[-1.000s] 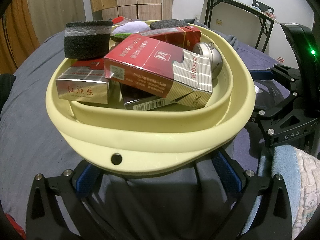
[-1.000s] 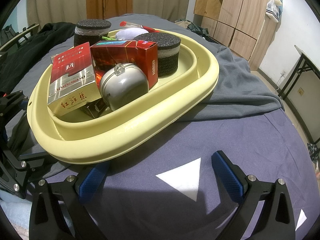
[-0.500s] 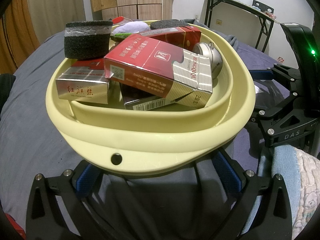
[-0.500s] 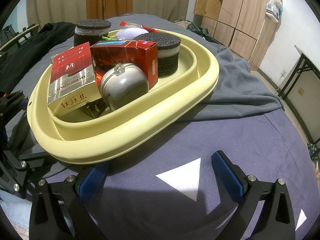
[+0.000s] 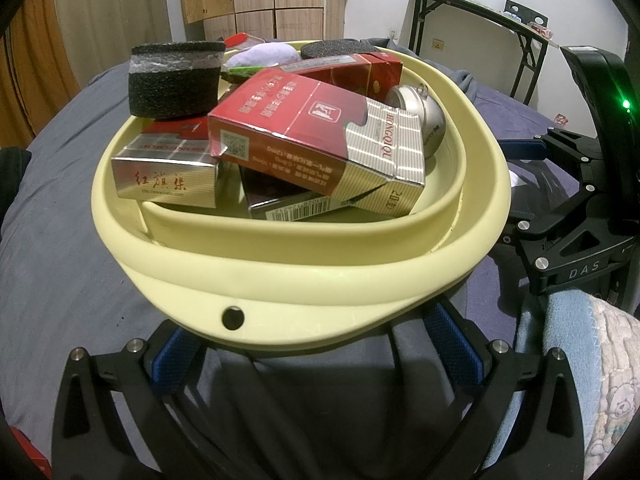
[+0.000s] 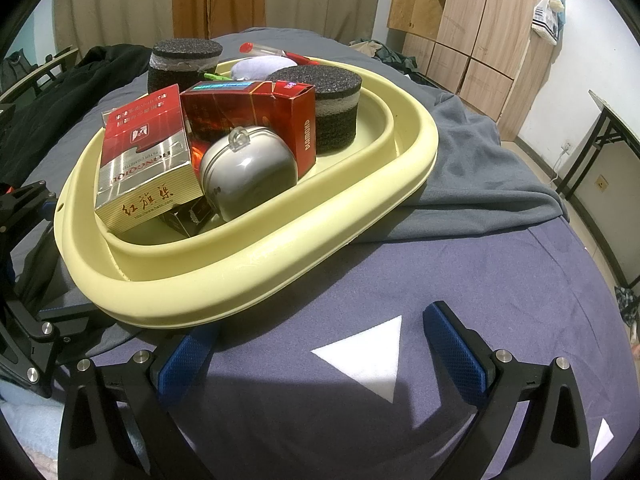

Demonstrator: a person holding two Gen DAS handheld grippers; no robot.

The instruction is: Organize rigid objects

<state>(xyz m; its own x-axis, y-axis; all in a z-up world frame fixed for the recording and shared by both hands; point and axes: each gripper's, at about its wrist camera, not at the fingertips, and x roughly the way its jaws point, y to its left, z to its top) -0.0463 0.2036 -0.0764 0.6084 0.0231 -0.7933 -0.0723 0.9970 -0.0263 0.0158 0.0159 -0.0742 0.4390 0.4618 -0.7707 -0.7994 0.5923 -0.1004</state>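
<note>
A pale yellow basin [image 5: 304, 280] [image 6: 256, 268] sits on the bed, filled with red cigarette boxes [image 5: 316, 140] [image 6: 144, 152], a silver round case [image 6: 248, 172] [image 5: 428, 120], two black foam rolls [image 5: 174, 80] [image 6: 324, 108] and a lilac soft thing [image 5: 264, 56]. My left gripper [image 5: 316, 348] is open and empty, its blue pads [image 5: 452, 344] tucked just under the basin's near rim. My right gripper [image 6: 320, 352] is open and empty over the blue sheet, its left pad [image 6: 184, 360] at the basin's edge.
A grey cloth [image 6: 472, 176] lies under and beside the basin. Dark clothing [image 6: 60, 92] lies at the far left. Wooden wardrobes [image 6: 472, 28] and a folding table [image 5: 480, 28] stand beyond the bed. A light blue blanket [image 5: 568, 380] lies beside the left gripper.
</note>
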